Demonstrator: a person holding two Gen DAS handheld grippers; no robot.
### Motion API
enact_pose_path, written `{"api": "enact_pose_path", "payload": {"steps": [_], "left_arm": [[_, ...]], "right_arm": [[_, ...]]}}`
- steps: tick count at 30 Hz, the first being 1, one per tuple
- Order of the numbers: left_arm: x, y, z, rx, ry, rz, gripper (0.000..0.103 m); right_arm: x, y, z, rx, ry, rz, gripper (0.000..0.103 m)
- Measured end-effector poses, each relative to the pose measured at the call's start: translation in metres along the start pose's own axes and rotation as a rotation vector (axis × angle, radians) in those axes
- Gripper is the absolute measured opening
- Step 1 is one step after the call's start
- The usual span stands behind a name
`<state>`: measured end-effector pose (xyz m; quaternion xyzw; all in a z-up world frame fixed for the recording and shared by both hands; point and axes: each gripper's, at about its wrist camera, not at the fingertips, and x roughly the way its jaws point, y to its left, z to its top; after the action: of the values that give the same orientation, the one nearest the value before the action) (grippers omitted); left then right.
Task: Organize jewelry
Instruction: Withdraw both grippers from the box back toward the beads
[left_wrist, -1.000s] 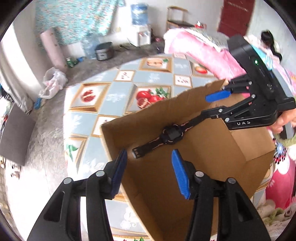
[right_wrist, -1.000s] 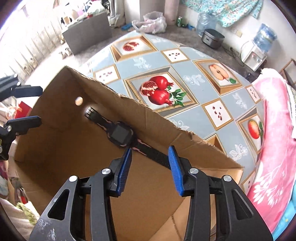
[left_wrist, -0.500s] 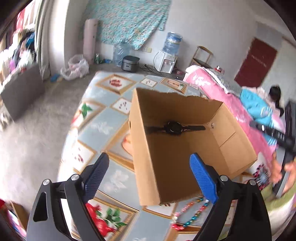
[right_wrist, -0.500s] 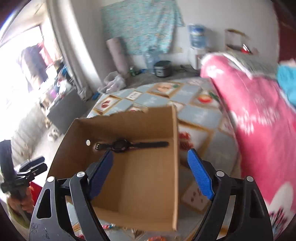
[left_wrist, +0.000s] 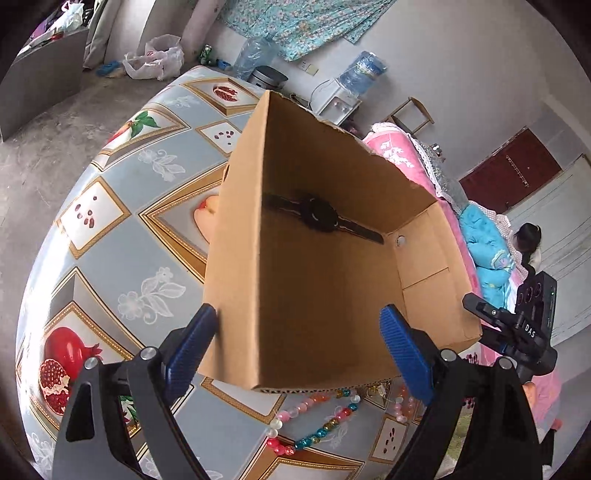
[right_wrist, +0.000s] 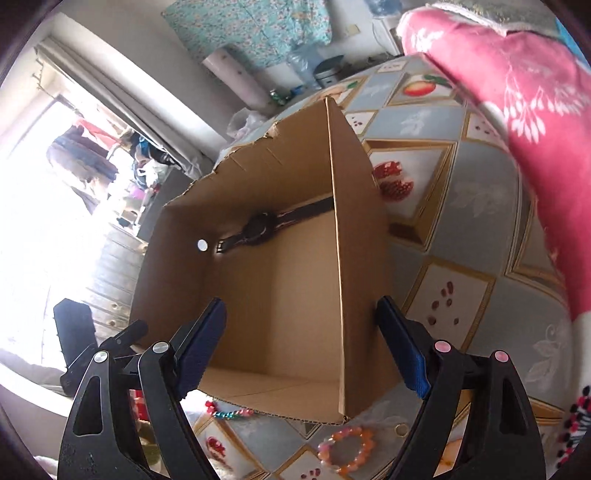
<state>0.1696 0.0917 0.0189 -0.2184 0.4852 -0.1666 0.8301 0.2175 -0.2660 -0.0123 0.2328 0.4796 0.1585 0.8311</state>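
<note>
A black watch (left_wrist: 319, 216) lies flat along the far wall inside an open cardboard box (left_wrist: 321, 295); the right wrist view shows the watch (right_wrist: 260, 229) in the box (right_wrist: 273, 288) too. My left gripper (left_wrist: 297, 350) hangs open and wide over the box's near corner, pads touching nothing. My right gripper (right_wrist: 301, 350) is likewise open above the near edge. On the cloth in front of the box lie a multicoloured bead necklace (left_wrist: 314, 424) and a pink-orange bead bracelet (right_wrist: 345, 454). Each gripper shows at the other view's edge: right (left_wrist: 517, 332), left (right_wrist: 110, 350).
The box stands on a table with a fruit-print cloth (left_wrist: 147, 236). A small ring-like piece (right_wrist: 400, 430) lies near the bracelet. A bed with a pink blanket (right_wrist: 517, 81) runs along the right, and a person (left_wrist: 528, 236) lies on it.
The watch, held over the box by my right gripper a second ago, now lies inside it. Both grippers have opened wide, rolled and drawn back to the box's near side.
</note>
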Motion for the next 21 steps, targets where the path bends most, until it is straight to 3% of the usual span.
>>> {"api": "enact_pose_path", "payload": {"steps": [13,16,21], "left_arm": [[-0.003,-0.009,-0.009,0.010,-0.005,0.014,0.088],[-0.006,-0.005,-0.011,0.009,-0.004,-0.004,0.088],[-0.042,-0.001,-0.022,0.071,-0.121,0.057,0.089]], "right_arm": [[0.001,0.004,0.013,-0.046,0.040,-0.044,0.080],[-0.007,0.002,0.007,-0.023,0.005,-0.043,0.080],[-0.041,-0.002,-0.013,0.003,-0.099,-0.126,0.081]]}}
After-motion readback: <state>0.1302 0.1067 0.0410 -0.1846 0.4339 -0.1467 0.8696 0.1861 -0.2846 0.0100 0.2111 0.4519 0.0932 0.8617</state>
